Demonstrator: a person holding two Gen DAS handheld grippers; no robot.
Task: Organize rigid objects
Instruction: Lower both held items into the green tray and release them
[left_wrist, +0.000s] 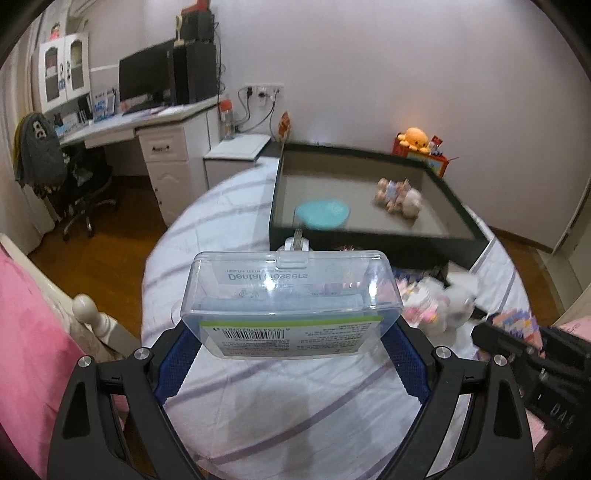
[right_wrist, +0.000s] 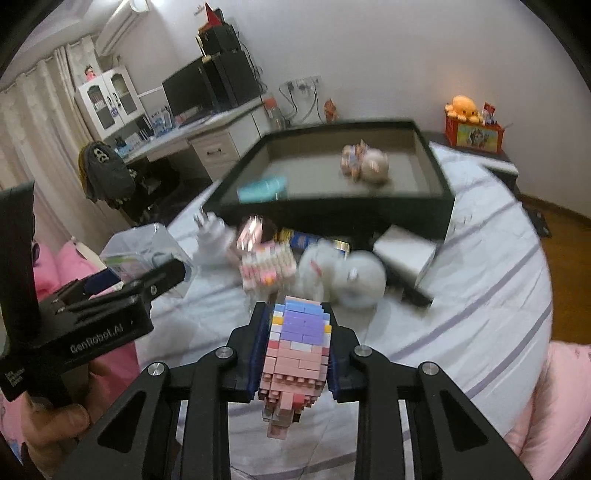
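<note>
Across the striped bed, your black tray at upper right holds roughly two items, several blurred ones wait outside, and your jaws grip the floss box and brick figure.

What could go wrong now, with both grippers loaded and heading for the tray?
The brick figure sticks out of the right gripper and could shed bricks or slip. The floss box in the left gripper is smooth plastic and might slide. Either load could clip the tray wall.
</note>
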